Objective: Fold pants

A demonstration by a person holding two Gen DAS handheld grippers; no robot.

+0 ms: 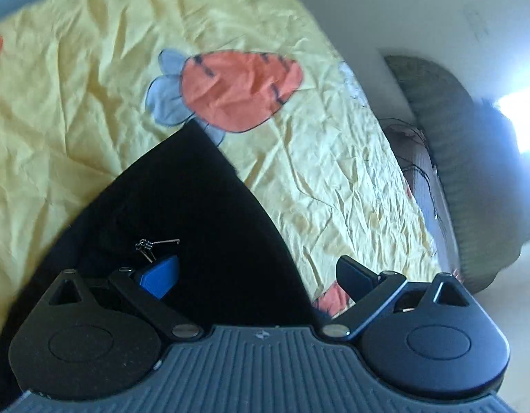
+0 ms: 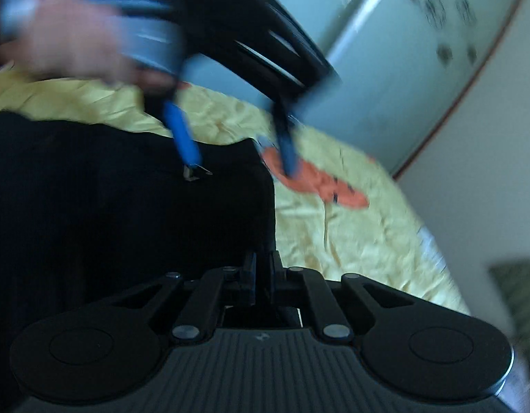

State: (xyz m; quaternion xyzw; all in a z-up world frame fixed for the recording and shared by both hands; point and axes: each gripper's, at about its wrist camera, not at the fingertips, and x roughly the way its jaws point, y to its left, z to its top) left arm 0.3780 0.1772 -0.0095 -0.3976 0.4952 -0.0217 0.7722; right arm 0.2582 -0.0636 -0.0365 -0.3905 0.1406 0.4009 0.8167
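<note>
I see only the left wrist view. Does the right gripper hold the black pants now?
Observer: Yes, the right gripper is shut on the edge of the black pants.
Operator: How does my left gripper look from there?
Observer: The left gripper is open: one finger at the metal clasp, the other above the carrot print.
Operator: What stands beyond the yellow sheet?
Observer: A pale green panel with dark marks, blurred.
</note>
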